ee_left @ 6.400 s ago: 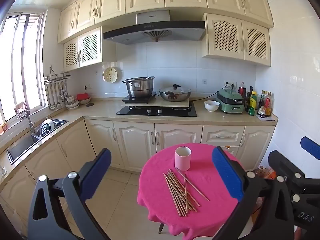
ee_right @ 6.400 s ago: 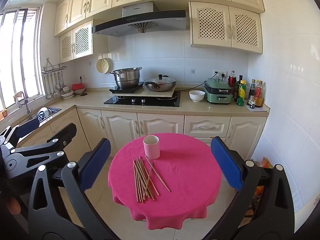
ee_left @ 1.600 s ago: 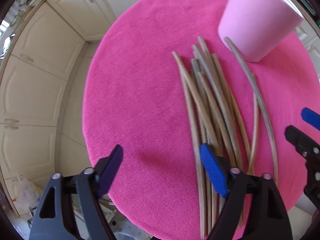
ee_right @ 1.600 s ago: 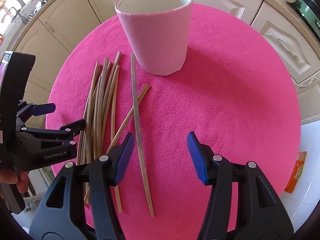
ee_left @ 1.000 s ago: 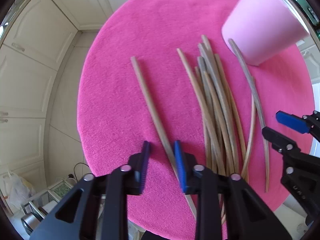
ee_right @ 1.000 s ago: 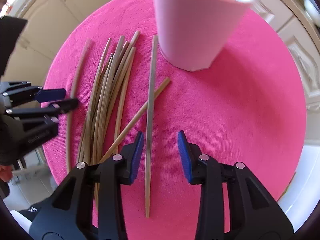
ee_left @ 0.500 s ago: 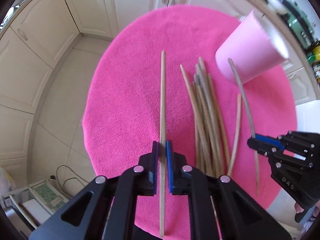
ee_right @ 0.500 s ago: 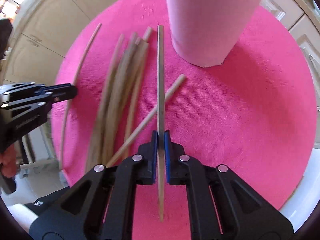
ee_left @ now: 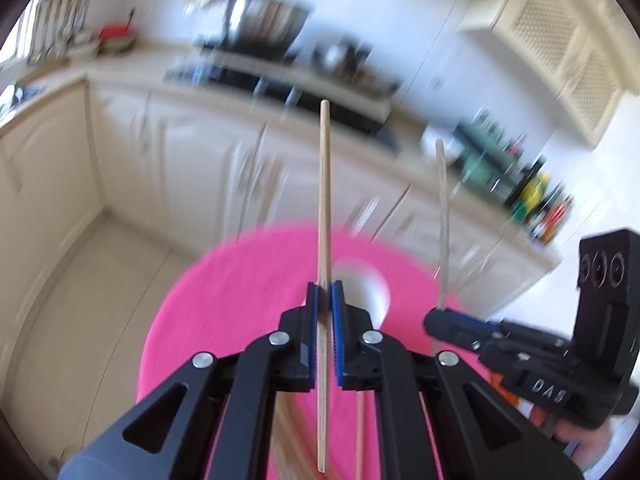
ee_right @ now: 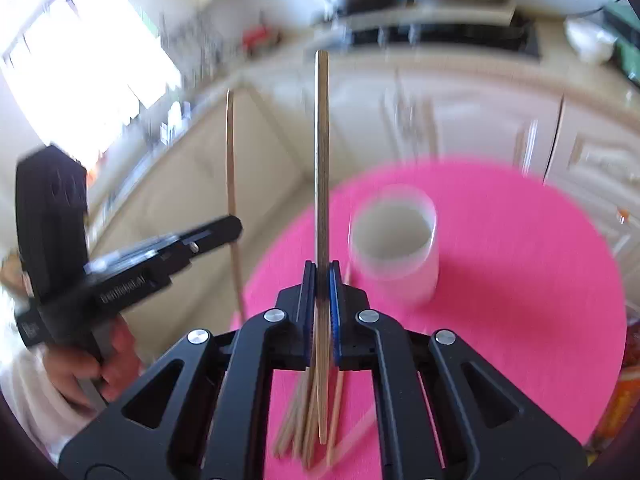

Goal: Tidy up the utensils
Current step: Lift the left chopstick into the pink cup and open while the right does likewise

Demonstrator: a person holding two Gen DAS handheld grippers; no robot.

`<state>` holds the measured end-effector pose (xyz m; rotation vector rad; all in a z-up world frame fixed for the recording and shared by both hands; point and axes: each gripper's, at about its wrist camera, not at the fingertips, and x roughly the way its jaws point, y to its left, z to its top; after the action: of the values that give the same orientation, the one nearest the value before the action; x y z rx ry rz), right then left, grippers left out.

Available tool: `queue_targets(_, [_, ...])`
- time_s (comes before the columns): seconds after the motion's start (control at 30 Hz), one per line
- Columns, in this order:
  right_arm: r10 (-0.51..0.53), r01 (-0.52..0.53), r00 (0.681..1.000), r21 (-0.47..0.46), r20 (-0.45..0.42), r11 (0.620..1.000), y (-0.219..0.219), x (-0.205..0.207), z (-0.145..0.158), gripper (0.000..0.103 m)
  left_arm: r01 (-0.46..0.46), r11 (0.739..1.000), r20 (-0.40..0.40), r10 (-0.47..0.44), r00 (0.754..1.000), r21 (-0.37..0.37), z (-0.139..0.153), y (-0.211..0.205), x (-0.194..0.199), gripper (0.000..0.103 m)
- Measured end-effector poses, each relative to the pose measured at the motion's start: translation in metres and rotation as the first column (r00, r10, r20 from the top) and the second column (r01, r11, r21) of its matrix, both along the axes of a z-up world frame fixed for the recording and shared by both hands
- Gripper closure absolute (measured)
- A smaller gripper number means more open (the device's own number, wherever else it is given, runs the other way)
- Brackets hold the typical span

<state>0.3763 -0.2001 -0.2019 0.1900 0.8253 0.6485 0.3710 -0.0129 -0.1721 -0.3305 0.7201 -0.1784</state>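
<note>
My left gripper (ee_left: 324, 286) is shut on one wooden chopstick (ee_left: 324, 184) and holds it upright above the round pink table (ee_left: 208, 320). My right gripper (ee_right: 321, 268) is shut on another chopstick (ee_right: 321, 140), also held upright; it shows at the right of the left wrist view (ee_left: 441, 208). The pink cup (ee_right: 394, 244) stands open on the table just beyond and right of the right gripper; in the left wrist view the cup (ee_left: 364, 284) is just behind my left fingertips. Several loose chopsticks (ee_right: 308, 436) lie on the table under the right gripper.
Cream kitchen cabinets (ee_left: 192, 168) and a counter with a hob (ee_left: 280, 80) and bottles (ee_left: 536, 204) run behind the table. A bright window (ee_right: 80, 76) is at the left. Tiled floor (ee_left: 80, 304) lies left of the table. Both views are motion-blurred.
Both grippers have lifted and tilted up with their chopsticks, from pointing down at the table to holding them upright above it. The cup now sits just ahead of both.
</note>
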Motion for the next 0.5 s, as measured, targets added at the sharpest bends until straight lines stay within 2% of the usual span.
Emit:
queue_targets(0.07, [-0.068,0.065,0.993,0.03,0.093,0.997,-0.001,0.009,0.011,0.096,0.001,1.0,0.091,0.0,0.996,-0.01,0.016,-0.005,0.024,0.097])
queue_targets(0.2, [-0.187,0.172,0.961,0.087,0.206,0.981,-0.019,0.031,0.025,0.096,0.004,1.0,0.234,-0.001,0.972,-0.014,0.025,-0.024,0.065,0.097])
queue_targets(0.3, [-0.252,0.227,0.935,0.125,0.25,0.966,-0.026,0.04,0.029,0.096,0.021,0.999,0.267,-0.01,0.964,-0.039,0.015,-0.032,0.083,0.097])
queue_targets(0.4, [-0.295,0.267,0.913,0.132,0.283,0.955,-0.026,0.048,0.021,0.096,0.023,0.999,0.277,-0.014,0.961,-0.029,-0.006,-0.038,0.095,0.097])
queue_targets(0.5, [-0.292,0.274,0.916,0.105,0.276,0.956,-0.021,0.054,0.002,0.096,0.024,1.0,0.255,-0.028,0.966,0.017,-0.033,-0.043,0.097,0.096])
